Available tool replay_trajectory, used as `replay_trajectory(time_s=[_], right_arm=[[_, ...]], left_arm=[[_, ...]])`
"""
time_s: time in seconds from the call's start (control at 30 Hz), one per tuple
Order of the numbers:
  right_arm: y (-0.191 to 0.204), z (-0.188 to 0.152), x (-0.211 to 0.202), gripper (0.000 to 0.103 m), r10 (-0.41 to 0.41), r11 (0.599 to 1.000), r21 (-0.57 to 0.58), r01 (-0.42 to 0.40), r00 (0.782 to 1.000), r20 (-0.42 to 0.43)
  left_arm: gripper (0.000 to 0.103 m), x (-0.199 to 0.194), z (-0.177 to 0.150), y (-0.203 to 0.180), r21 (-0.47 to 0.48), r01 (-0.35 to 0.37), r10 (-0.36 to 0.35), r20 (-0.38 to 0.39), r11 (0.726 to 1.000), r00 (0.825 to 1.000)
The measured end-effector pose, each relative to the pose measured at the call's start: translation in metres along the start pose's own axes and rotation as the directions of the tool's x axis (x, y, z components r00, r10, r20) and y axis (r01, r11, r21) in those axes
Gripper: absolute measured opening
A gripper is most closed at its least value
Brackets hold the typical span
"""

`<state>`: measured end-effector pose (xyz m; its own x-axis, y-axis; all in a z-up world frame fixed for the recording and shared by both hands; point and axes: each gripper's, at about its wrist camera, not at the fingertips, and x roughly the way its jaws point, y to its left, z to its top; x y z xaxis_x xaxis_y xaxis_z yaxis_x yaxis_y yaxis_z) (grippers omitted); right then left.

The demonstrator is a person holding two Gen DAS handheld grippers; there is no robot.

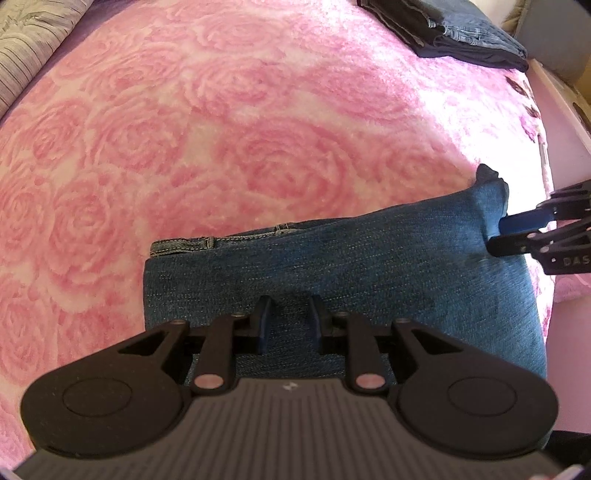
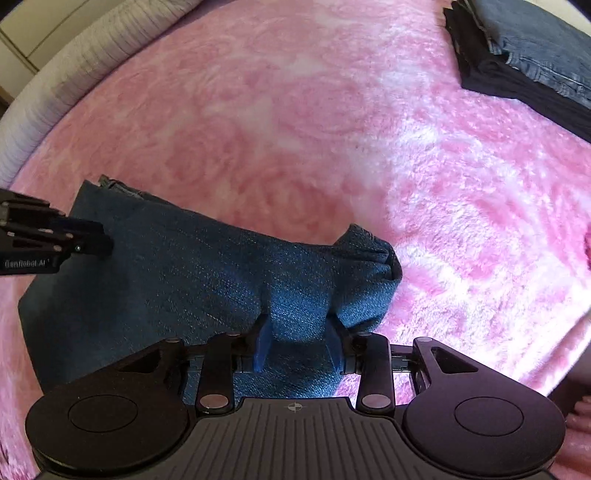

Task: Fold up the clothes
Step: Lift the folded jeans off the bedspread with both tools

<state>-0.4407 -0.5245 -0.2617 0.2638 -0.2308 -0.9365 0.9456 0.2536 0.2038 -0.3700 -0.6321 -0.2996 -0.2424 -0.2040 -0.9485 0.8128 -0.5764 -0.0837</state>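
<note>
A folded pair of blue jeans [image 1: 332, 266] lies on the pink rose-patterned blanket [image 1: 221, 129]. My left gripper [image 1: 288, 314] is shut on the near fold of the jeans at their left side. My right gripper [image 2: 295, 332] is shut on a bunched fold of the jeans [image 2: 207, 273] at their right end, which is lifted and puckered. The right gripper also shows in the left wrist view [image 1: 506, 232], and the left gripper shows in the right wrist view [image 2: 96, 240]. The waistband seam [image 1: 207, 243] shows at the far edge.
A stack of folded dark clothes [image 1: 454, 29] with jeans on top lies at the far right of the bed, also in the right wrist view [image 2: 528, 55]. A grey striped pillow [image 1: 26, 48] lies at the far left. The bed's edge [image 1: 554, 129] runs along the right.
</note>
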Motion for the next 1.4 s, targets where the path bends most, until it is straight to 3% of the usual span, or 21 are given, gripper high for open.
replay_trajectory(time_s=[0.23, 0.3, 0.4, 0.5, 0.57, 0.7, 0.8, 0.93, 1.23, 1.33, 1.4], right_arm=[[0.042, -0.036, -0.035, 0.037, 0.007, 1.000, -0.006, -0.007, 1.000, 0.031], [0.060, -0.049, -0.040, 0.037, 0.022, 0.999, -0.033, -0.022, 1.000, 0.016], [0.083, -0.068, -0.031, 0.037, 0.017, 0.997, -0.076, -0.020, 0.999, -0.045], [0.097, -0.080, -0.010, 0.047, -0.017, 0.991, -0.136, 0.003, 0.995, -0.100], [0.104, -0.084, -0.005, 0.048, -0.039, 0.984, -0.175, 0.022, 0.995, -0.093], [0.110, -0.089, -0.024, 0.049, -0.068, 0.988, -0.147, 0.057, 0.995, -0.074], [0.116, -0.107, -0.038, 0.049, -0.113, 0.985, -0.142, 0.096, 0.987, -0.115], [0.126, -0.125, -0.056, 0.050, -0.182, 0.975, -0.154, 0.158, 0.970, -0.159], [0.149, -0.140, -0.075, 0.053, -0.233, 0.938, -0.292, 0.186, 0.963, -0.135], [0.150, -0.146, -0.073, 0.054, -0.210, 0.934, -0.318, 0.162, 0.970, -0.123], [0.148, -0.152, -0.074, 0.056, -0.192, 0.931, -0.333, 0.152, 0.977, -0.091]], left_arm=[[0.019, -0.022, -0.011, 0.000, 0.022, 0.006, -0.007, 0.019, 1.000, 1.000], [0.019, -0.038, -0.025, 0.003, 0.032, 0.023, -0.025, 0.058, 0.999, 0.998], [0.019, -0.054, -0.050, 0.011, 0.034, 0.015, -0.017, 0.056, 0.999, 0.998], [0.019, -0.051, -0.077, 0.023, 0.015, 0.001, -0.001, 0.011, 1.000, 1.000], [0.019, -0.045, -0.093, 0.024, 0.067, -0.004, 0.004, -0.002, 0.998, 1.000], [0.020, -0.052, -0.107, 0.026, 0.156, -0.007, 0.005, 0.015, 0.988, 1.000], [0.019, -0.065, -0.110, 0.022, 0.191, -0.026, 0.021, 0.030, 0.981, 0.999], [0.019, -0.085, -0.118, 0.014, 0.200, -0.024, 0.012, 0.063, 0.979, 0.998], [0.019, -0.098, -0.151, -0.015, 0.220, -0.034, 0.023, 0.056, 0.975, 0.998], [0.031, -0.102, -0.168, -0.026, 0.281, -0.109, 0.082, 0.104, 0.953, 0.991], [0.053, -0.106, -0.182, -0.036, 0.353, -0.180, 0.124, 0.176, 0.918, 0.977]])
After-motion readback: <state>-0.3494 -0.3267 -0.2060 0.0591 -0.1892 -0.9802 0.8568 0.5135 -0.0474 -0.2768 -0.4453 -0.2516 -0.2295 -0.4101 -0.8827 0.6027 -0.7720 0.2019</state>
